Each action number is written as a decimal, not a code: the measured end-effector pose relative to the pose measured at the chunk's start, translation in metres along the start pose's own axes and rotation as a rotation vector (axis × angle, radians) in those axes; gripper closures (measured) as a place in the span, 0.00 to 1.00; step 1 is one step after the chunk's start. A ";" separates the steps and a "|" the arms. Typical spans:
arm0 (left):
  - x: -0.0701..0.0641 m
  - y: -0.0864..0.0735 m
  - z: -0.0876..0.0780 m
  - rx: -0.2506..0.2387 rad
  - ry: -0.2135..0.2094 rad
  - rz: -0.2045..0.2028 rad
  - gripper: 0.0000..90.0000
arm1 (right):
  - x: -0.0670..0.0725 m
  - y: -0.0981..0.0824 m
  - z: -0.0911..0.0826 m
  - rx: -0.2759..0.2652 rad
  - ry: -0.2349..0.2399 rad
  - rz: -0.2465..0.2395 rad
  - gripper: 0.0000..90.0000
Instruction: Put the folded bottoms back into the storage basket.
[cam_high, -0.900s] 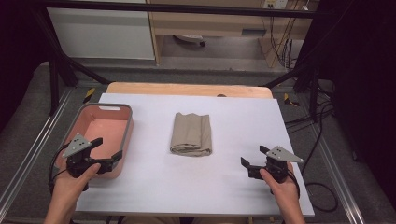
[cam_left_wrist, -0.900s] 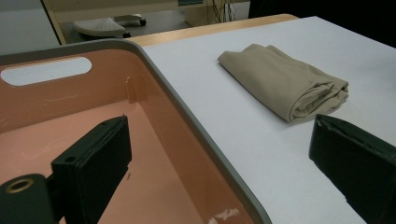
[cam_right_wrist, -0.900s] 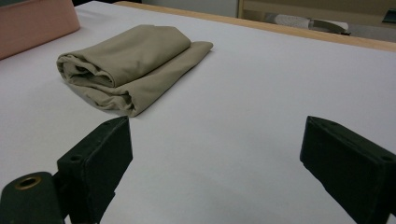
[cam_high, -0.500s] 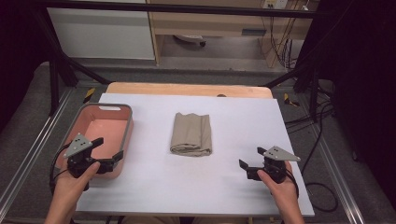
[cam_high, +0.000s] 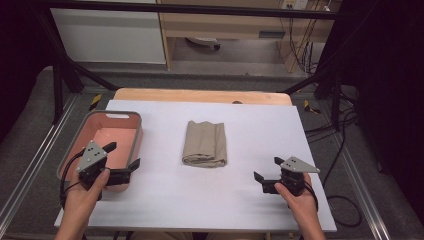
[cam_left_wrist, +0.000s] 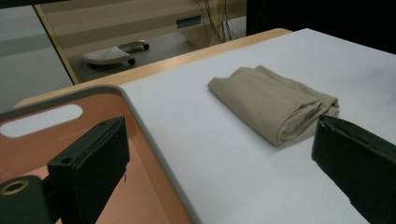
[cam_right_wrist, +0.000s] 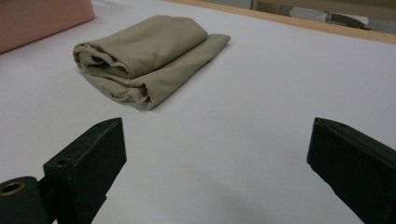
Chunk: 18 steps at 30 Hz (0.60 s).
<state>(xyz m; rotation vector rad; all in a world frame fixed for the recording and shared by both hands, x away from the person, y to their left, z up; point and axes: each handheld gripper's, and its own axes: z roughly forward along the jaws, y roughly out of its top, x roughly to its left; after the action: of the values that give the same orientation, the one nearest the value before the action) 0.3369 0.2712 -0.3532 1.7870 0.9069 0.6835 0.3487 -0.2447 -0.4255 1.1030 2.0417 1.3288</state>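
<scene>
Folded tan cloth (cam_high: 205, 144) lies flat mid-table on the white table cover (cam_high: 200, 210), long axis running 12-to-6 in the high view, rolled open edges at the 6 o'clock end facing the person. Nothing touches it. Pink bin (cam_high: 131, 120) sits at its 9 o'clock, apart from it, no contents visible. Left gripper (cam_high: 126, 161) hangs over the bin's near right corner, jaws spread wide with nothing between them — cloth is at roughly its 2 o'clock, and in the left gripper view (cam_left_wrist: 275, 105) it lies ahead and right, past the bin rim. Right gripper (cam_high: 267, 175) sits low over the cover, jaws likewise wide apart and empty; cloth at about its 10 o'clock, and in the right gripper view (cam_right_wrist: 149, 60) it lies ahead-left with the folded end toward the camera. Key relation: both grippers flank the cloth from the near side, neither clearly closer — the right one has bare cover between it and the near short end, while the left has to clear the bin wall first. My read: approach not yet begun, and either hand meets the cloth's near corners first.
</scene>
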 end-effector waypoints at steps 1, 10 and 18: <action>-0.003 0.003 0.002 0.004 -0.011 0.003 0.05 | 0.000 0.000 0.000 -0.008 -0.006 -0.003 0.06; -0.041 0.029 0.052 0.053 -0.128 0.059 0.05 | 0.003 0.002 -0.002 -0.003 -0.029 0.006 0.12; -0.057 0.031 0.104 0.055 -0.155 0.053 0.07 | 0.003 0.001 -0.002 0.007 -0.036 0.019 0.12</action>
<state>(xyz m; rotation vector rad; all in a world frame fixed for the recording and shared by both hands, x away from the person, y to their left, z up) 0.3940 0.1638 -0.3649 1.8902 0.7831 0.5498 0.3459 -0.2435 -0.4237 1.1438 2.0163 1.3031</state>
